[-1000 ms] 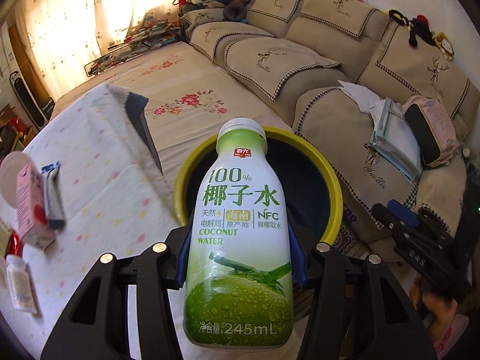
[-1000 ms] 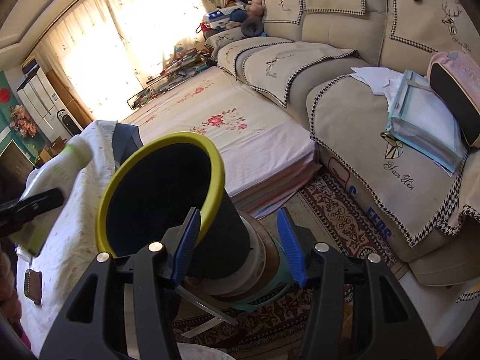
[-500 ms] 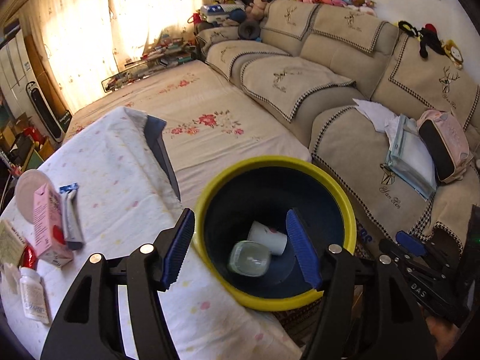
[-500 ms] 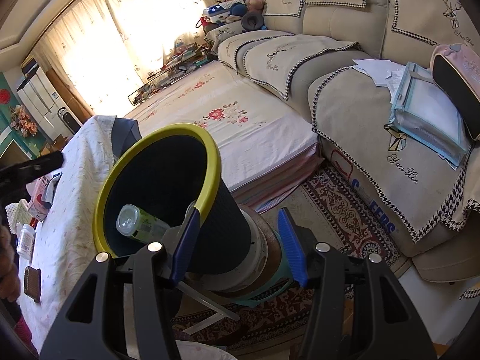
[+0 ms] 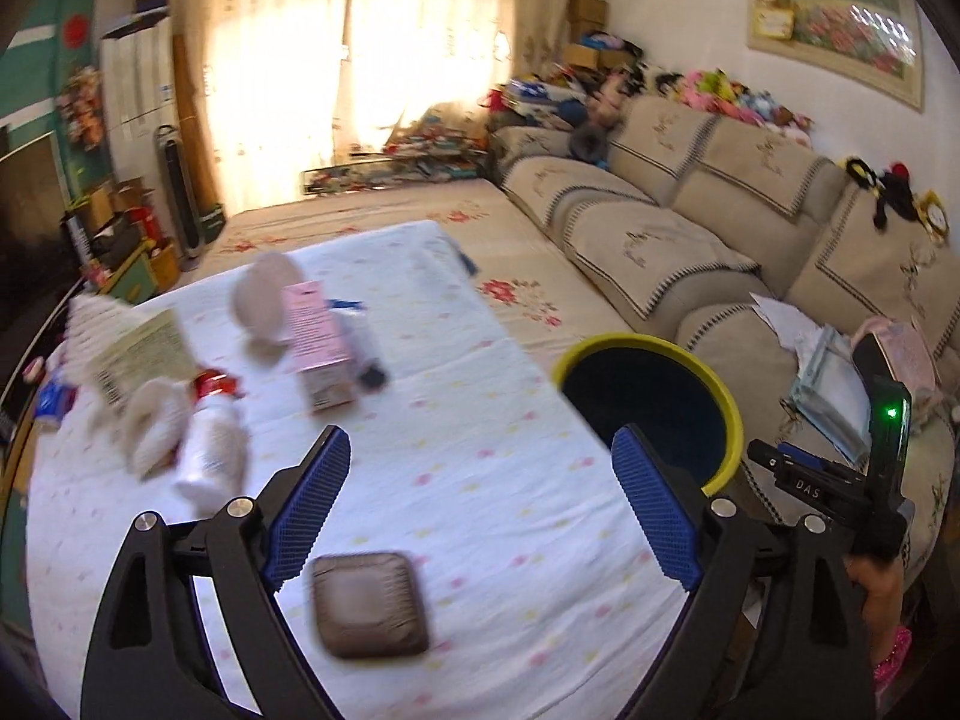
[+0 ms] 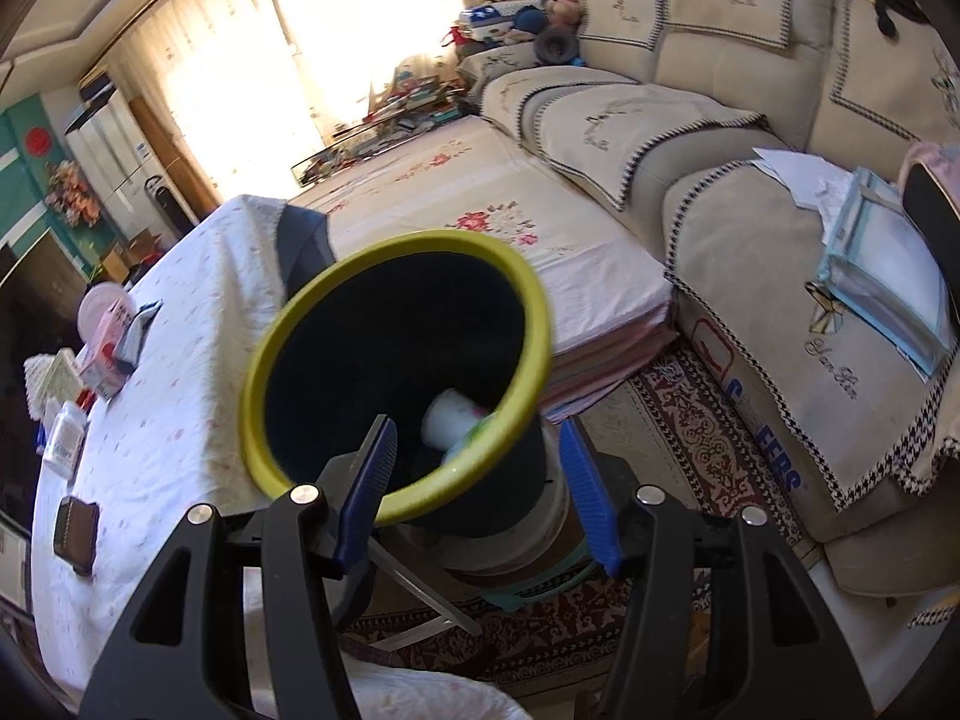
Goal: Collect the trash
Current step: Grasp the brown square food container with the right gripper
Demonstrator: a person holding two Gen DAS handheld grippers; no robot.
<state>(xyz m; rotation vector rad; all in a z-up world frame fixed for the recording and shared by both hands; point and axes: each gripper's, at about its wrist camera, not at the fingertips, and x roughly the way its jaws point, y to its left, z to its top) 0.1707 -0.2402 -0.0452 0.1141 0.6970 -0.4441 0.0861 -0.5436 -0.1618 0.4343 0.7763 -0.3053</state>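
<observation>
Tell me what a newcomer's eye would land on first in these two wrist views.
The yellow-rimmed bin fills the middle of the right wrist view, beside the white-clothed table, with a white cup lying inside. In the left view, the wide-spread left tongs, empty and opening, hang over that table above a brown square pouch. Farther back lie a pink carton and a white bottle.

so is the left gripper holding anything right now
No, the left gripper has nothing between its opening jaws, only the white tablecloth beyond them.
</observation>
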